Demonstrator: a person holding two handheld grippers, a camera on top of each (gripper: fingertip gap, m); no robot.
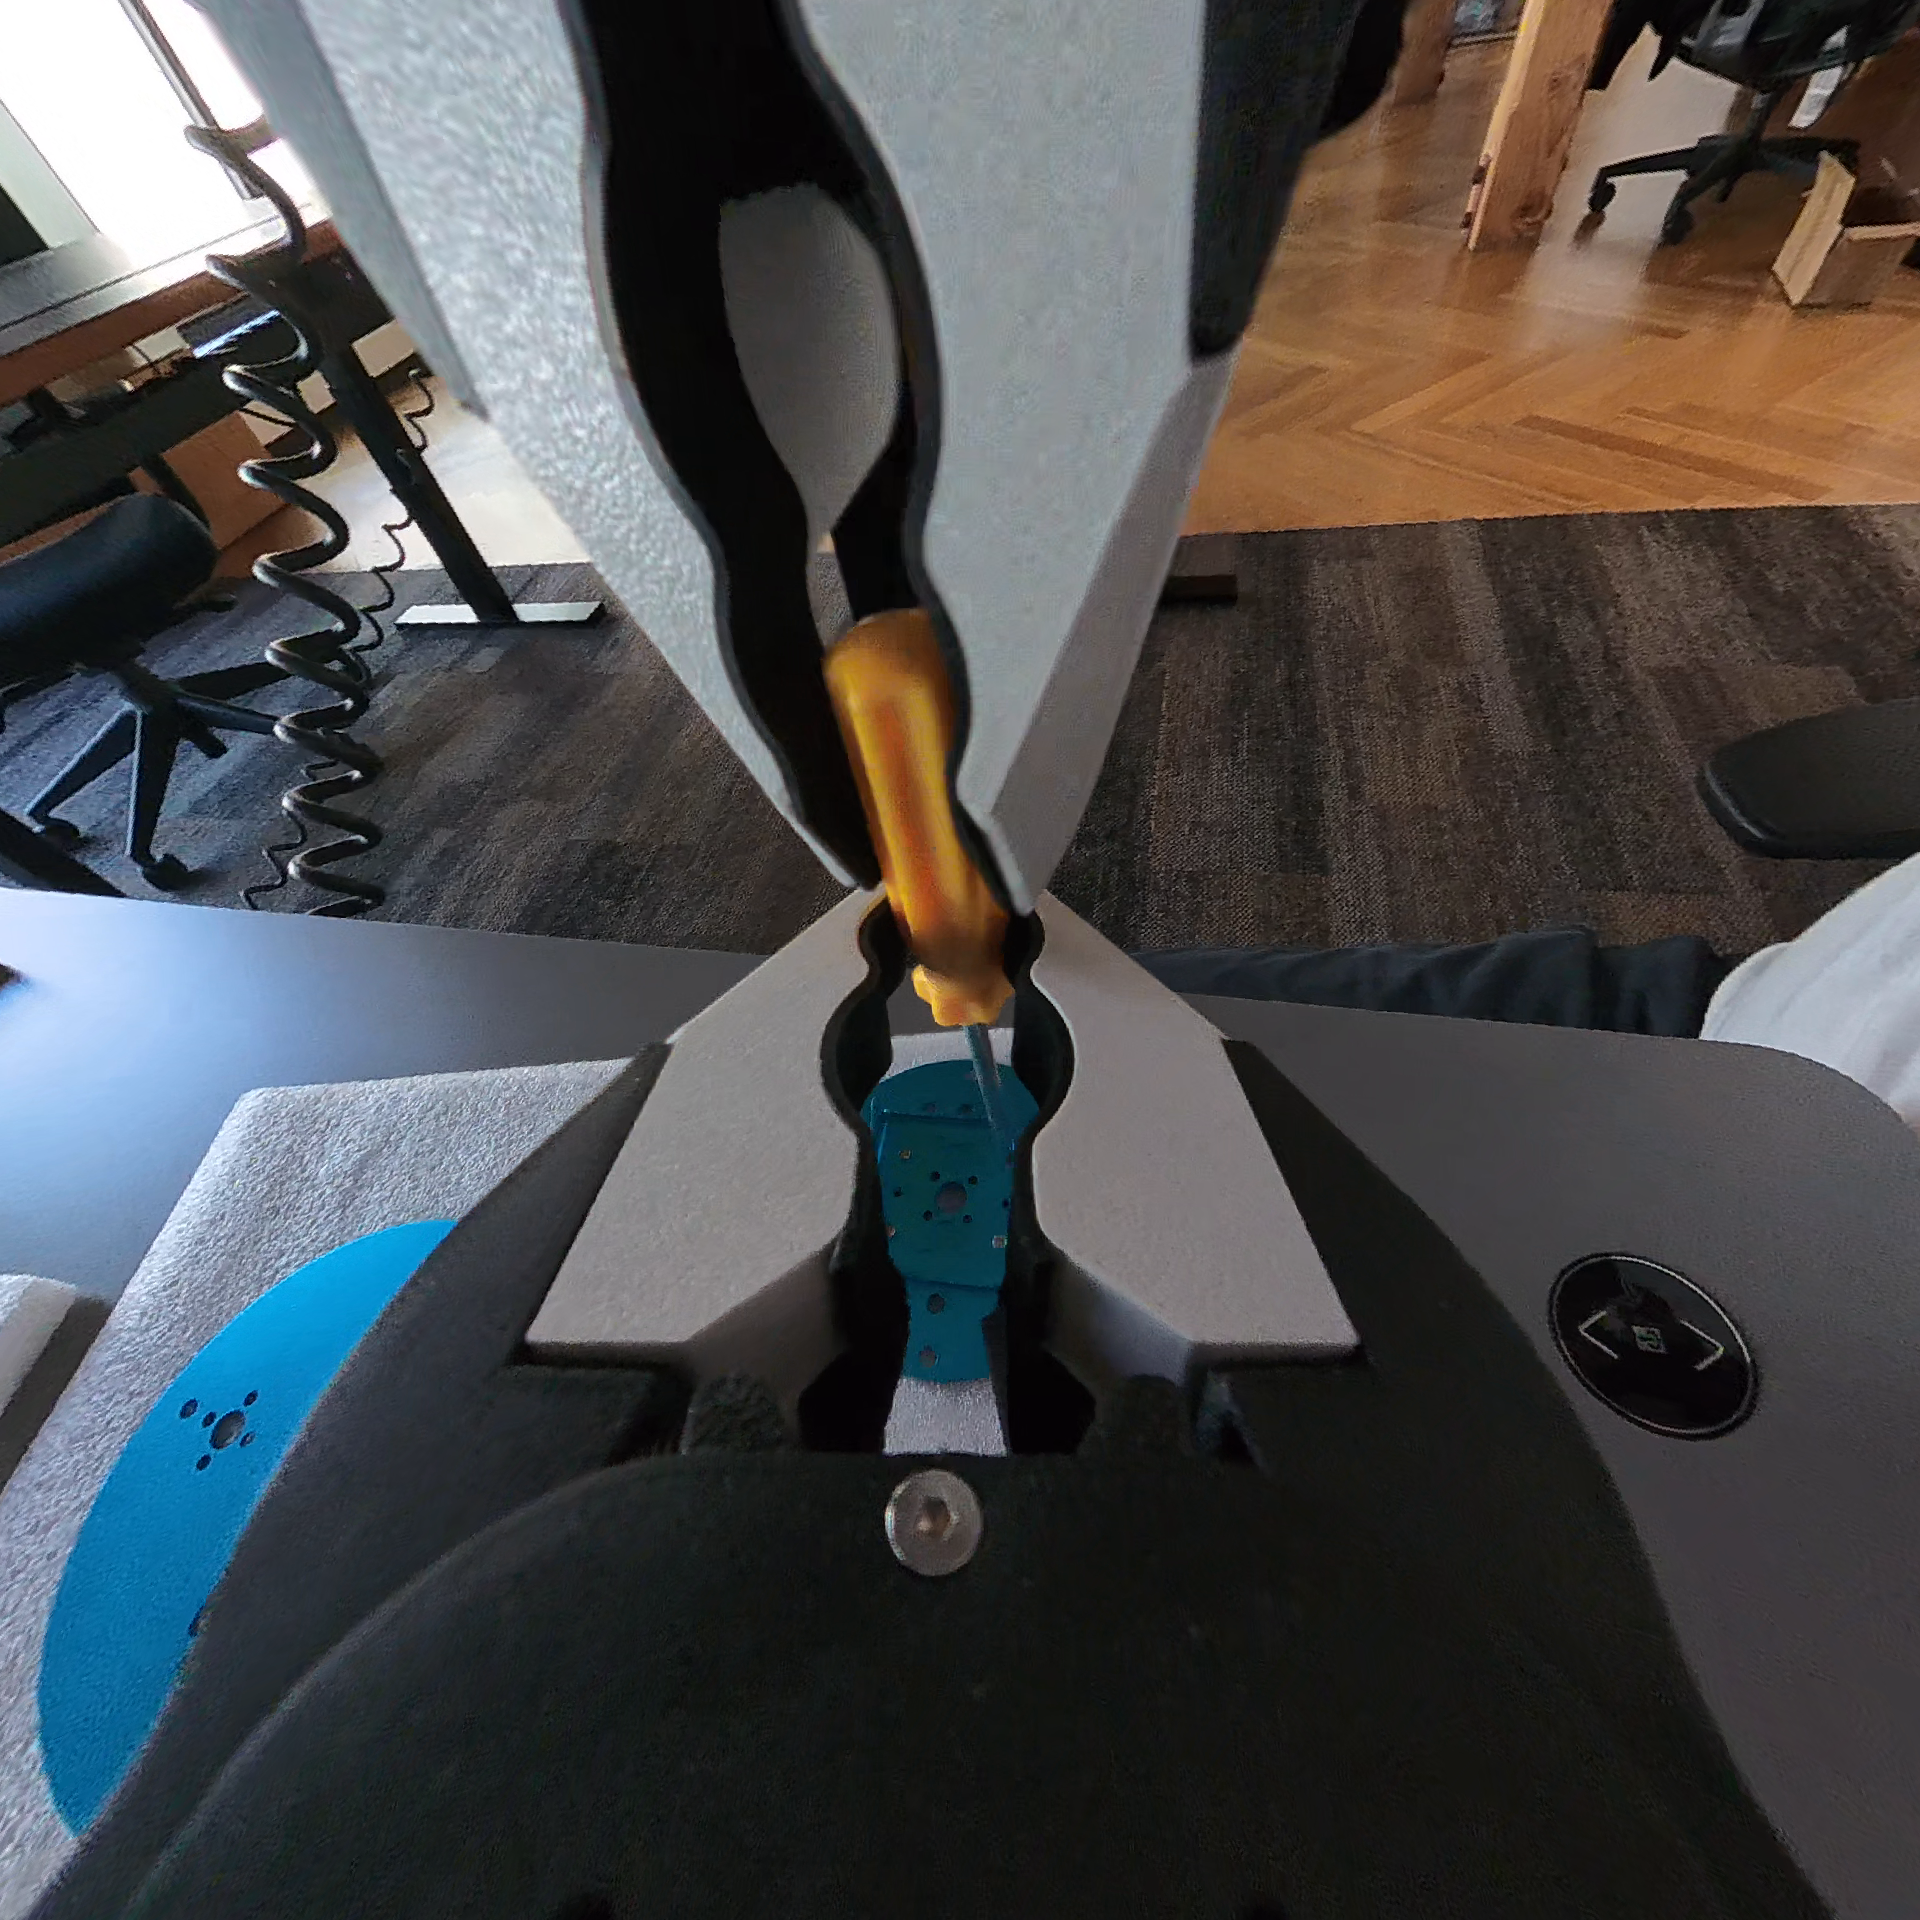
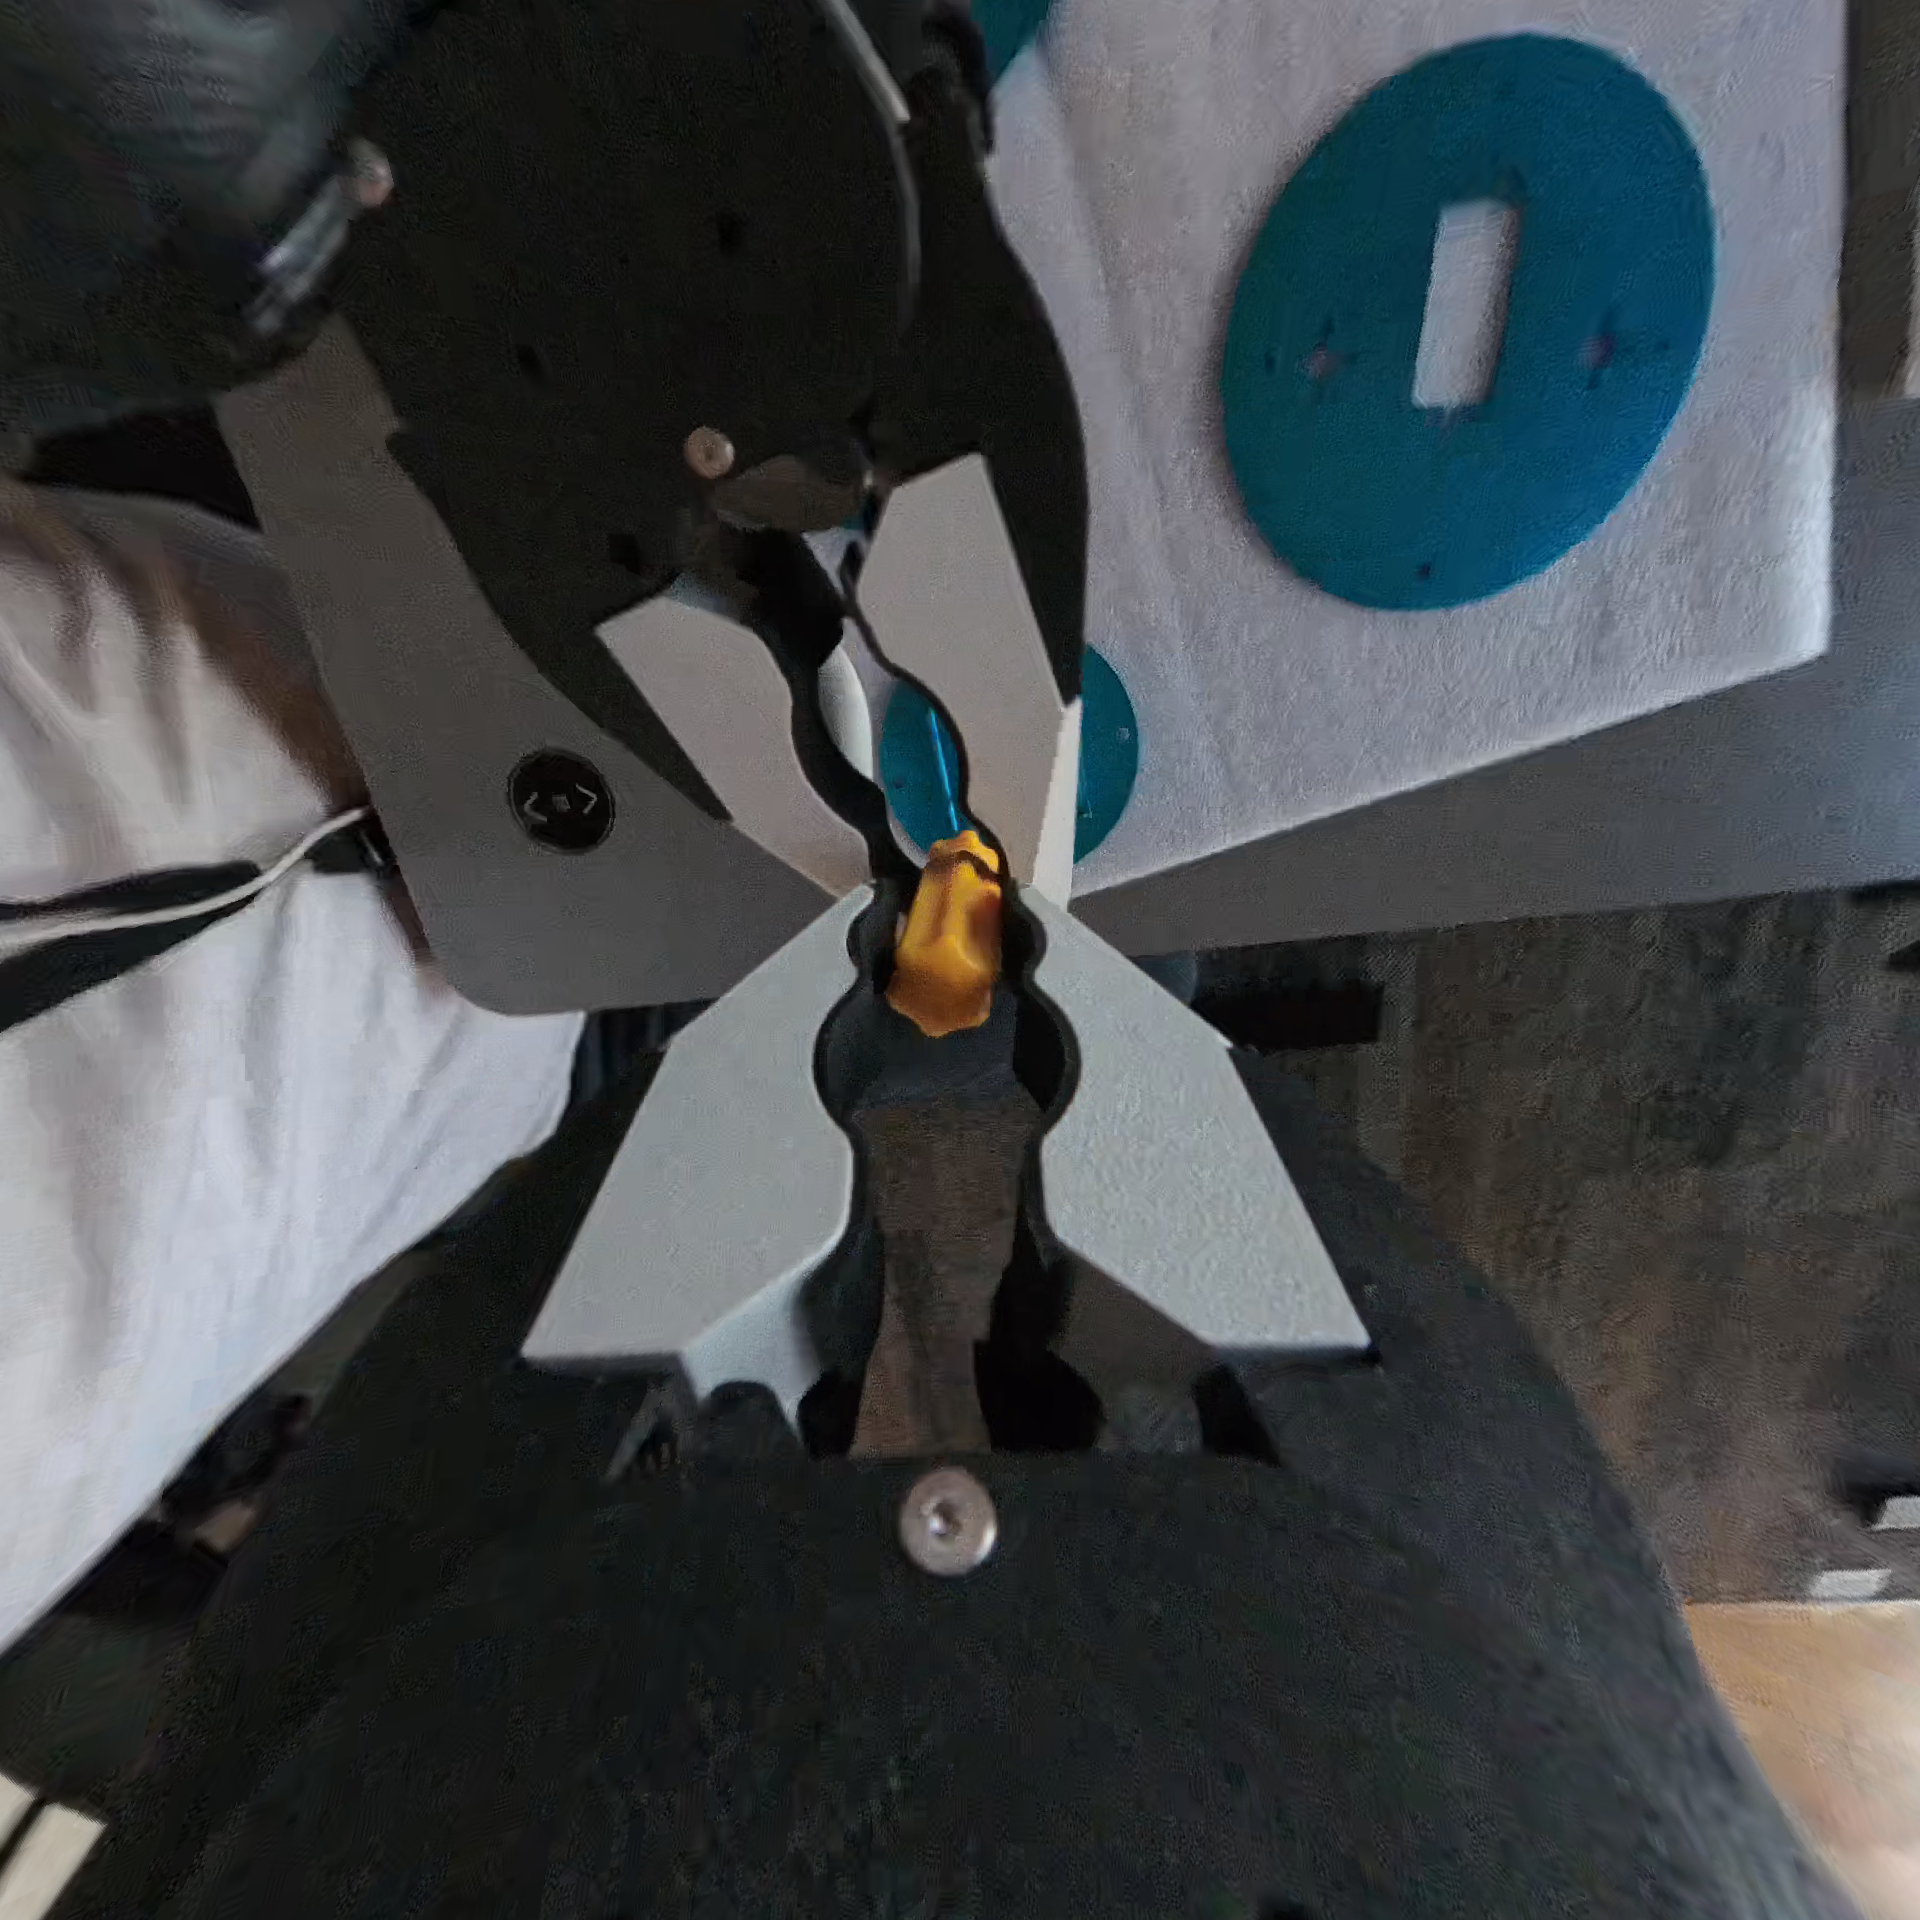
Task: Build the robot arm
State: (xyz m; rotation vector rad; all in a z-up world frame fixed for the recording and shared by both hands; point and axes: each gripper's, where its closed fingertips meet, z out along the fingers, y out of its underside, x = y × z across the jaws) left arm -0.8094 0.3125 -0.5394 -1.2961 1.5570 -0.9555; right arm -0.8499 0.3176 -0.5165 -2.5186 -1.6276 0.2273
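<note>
My right gripper (image 2: 948, 904) is shut on the orange handle of a small screwdriver (image 2: 945, 945). In the left wrist view it (image 1: 935, 873) comes down from above with the screwdriver (image 1: 904, 790) nearly upright. The thin shaft (image 1: 982, 1081) reaches down to a blue metal bracket (image 1: 940, 1195) with several holes. My left gripper (image 1: 951, 914) is shut on that bracket, which stands on a small blue disc (image 1: 940, 1351) on white foam (image 1: 364, 1143). The tips of both grippers meet around the handle's lower end. The left gripper (image 2: 961, 847) hides most of the bracket in the right wrist view.
A large blue disc (image 1: 156, 1507) lies on the foam at the left. Another blue disc (image 2: 1455, 322) has a rectangular slot. The dark grey table (image 1: 1455, 1143) has a round black inset (image 1: 1652, 1345). A person's white top (image 2: 208, 1039) is close. A chair (image 1: 104, 623) and a coiled cable (image 1: 312, 623) stand beyond.
</note>
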